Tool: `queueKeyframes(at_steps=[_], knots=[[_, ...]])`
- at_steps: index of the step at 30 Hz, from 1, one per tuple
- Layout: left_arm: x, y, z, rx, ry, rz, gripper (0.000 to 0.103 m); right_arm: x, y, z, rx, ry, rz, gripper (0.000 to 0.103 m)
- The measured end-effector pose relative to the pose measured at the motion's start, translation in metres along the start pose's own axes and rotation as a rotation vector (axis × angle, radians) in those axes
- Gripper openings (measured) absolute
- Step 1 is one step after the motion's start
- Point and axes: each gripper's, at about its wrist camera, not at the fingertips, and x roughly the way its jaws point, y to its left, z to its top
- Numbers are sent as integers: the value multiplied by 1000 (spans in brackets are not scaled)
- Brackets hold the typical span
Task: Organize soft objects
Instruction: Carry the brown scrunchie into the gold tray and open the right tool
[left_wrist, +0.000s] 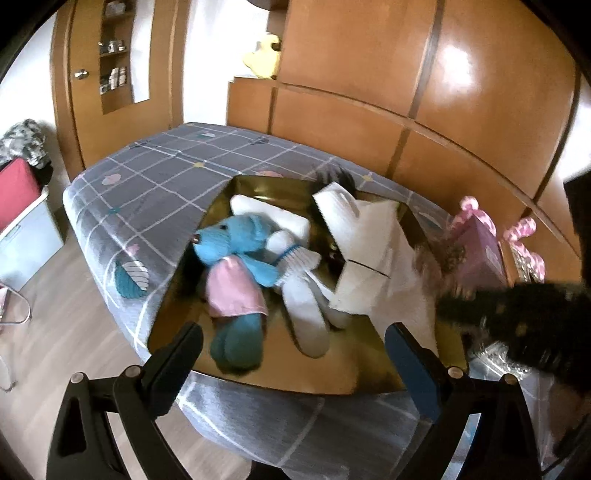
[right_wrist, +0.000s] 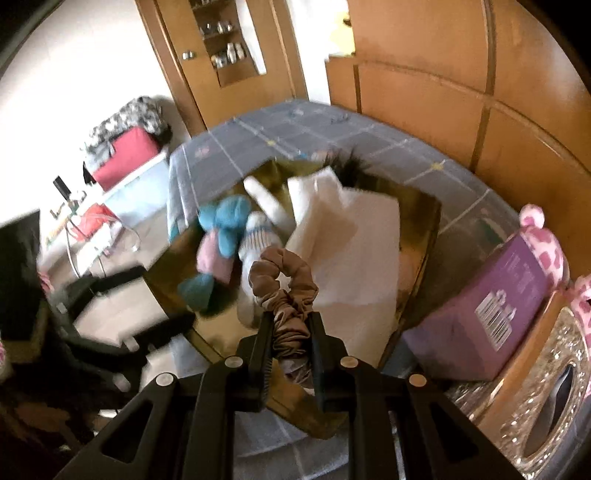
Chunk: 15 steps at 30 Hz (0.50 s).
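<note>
- Bedroom backdrop: wooden wardrobe panels (left_wrist: 424, 92) behind one bed with a grey checked sheet (left_wrist: 155, 184); wood floor at the bed's left edge.
- One gold-lined box (left_wrist: 258, 188) sits on the sheet near the bed's near edge, open at the top.
- Soft toys in the box, two counted: one blue bear in a pink dress (left_wrist: 236, 266), lying on its back toward the box's left side; one white knitted doll with a blue collar (left_wrist: 299, 280), touching the bear's right arm.
- One white pillow-like pad (left_wrist: 273, 214) lies under their heads toward the far wall of the box.
- One white paper bag (left_wrist: 365, 251) leans over the box's right side.
- One purple carton (right_wrist: 487, 306) stands on the bed to the right of the box; pink spotted plush (right_wrist: 546, 251) just behind it.
- Left gripper (left_wrist: 295, 354): one pair of fingers spread wide, nothing between them, poised over the near edge of the box.
- Right gripper (right_wrist: 291, 332): fingers narrow, pinching one tan scrunchie (right_wrist: 284, 291); the scrunchie hangs above the near part of the box, its loop sticking out past the fingertips.
</note>
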Motion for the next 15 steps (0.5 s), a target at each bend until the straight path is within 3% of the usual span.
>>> queueKeyframes(at_steps=[7, 15], knots=[[-1, 17, 7, -39, -17, 35, 99, 24, 5, -15, -30, 76, -85, 22], [-5, 14, 7, -17, -34, 39, 100, 26, 2, -26, 4, 91, -121, 41]])
